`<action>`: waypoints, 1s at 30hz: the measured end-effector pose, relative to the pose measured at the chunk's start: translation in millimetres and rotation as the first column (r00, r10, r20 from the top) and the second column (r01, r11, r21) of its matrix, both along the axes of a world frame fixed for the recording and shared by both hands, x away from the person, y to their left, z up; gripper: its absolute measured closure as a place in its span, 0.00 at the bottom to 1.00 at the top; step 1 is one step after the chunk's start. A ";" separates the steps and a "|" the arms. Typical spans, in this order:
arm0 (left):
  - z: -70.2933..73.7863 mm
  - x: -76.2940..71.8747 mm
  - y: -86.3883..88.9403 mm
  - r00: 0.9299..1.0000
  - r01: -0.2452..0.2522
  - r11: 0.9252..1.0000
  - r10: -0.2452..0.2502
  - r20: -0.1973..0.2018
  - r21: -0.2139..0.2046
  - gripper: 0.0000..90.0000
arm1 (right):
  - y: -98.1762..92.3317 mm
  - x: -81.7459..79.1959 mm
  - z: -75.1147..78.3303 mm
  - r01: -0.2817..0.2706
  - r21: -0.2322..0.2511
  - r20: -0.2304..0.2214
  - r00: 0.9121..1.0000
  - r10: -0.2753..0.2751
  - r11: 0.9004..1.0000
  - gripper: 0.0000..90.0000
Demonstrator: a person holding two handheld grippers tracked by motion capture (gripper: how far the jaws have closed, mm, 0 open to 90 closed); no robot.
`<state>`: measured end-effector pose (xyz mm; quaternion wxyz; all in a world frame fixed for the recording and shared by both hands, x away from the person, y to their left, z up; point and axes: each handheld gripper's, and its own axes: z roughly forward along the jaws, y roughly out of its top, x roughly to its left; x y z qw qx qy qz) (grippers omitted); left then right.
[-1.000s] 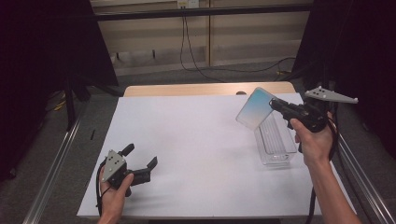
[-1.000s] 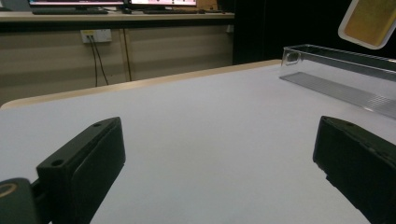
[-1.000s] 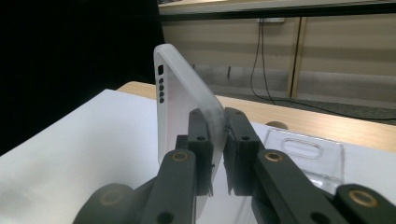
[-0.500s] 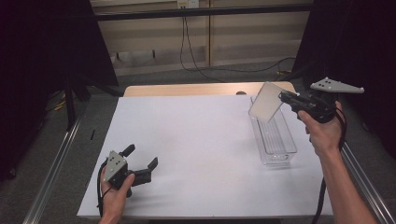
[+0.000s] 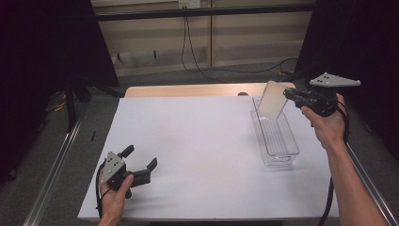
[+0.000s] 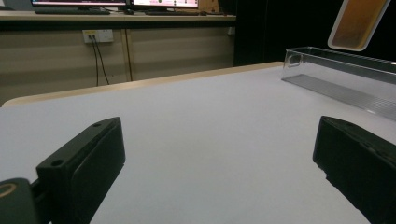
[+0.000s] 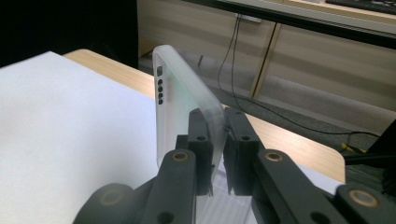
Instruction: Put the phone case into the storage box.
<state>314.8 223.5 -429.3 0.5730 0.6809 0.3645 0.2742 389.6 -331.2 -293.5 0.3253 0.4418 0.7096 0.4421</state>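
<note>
Lid (image 5: 272,100), frosted translucent, is pinched in the right gripper (image 5: 288,93) and held clear of the table (image 5: 197,141). High view: lid sits at about 2 o'clock on the white table, tilted, hanging over the far end of the clear bin (image 5: 275,133); can't tell if its lower edge touches the bin. Bin is long and narrow, lying at 3 o'clock near the table's right edge. Right hand (image 5: 325,123) comes in from 4 o'clock, gripper pointing toward 9. Left gripper (image 5: 140,165) rests at 7 o'clock near the front edge, well apart from the bin, jaws spread with nothing between them.

Left gripper view: both black jaws stand wide at 7 and 4 o'clock, bare table between them. Bin (image 6: 345,74) at 2 o'clock, lid (image 6: 358,22) above it at 1 o'clock, clear of the bin's rim from this angle.

Right gripper view: jaws clamped onto the lid (image 7: 180,107), pads (image 7: 201,140) pressing both faces near its lower edge. Lid stands roughly upright, edge-on, a row of small holes near its top at 11 o'clock. Ribbed bin floor (image 7: 229,205) shows directly under the jaws at 6 o'clock.
</note>
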 end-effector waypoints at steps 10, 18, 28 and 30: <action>-1.1 1.4 -0.7 1.000 0.006 1.000 -0.006 -0.005 0.001 0.03 | -0.6 20.7 -14.3 0.046 -0.039 -0.010 0.999 -0.046 0.998 0.92; -1.7 2.3 0.9 1.000 -0.006 1.000 0.006 -0.007 -0.001 0.03 | 0.7 35.9 -26.0 0.062 -0.056 -0.030 0.998 -0.064 0.996 0.92; -2.2 3.3 -1.2 1.000 0.010 1.000 -0.010 -0.006 0.012 0.03 | -8.2 54.6 -40.1 0.077 -0.032 -0.046 0.996 -0.078 0.997 0.92; -2.4 3.6 -0.7 1.000 0.007 1.000 -0.007 -0.005 0.011 0.03 | -9.8 58.0 -43.0 0.070 -0.019 -0.051 0.996 -0.071 0.997 0.92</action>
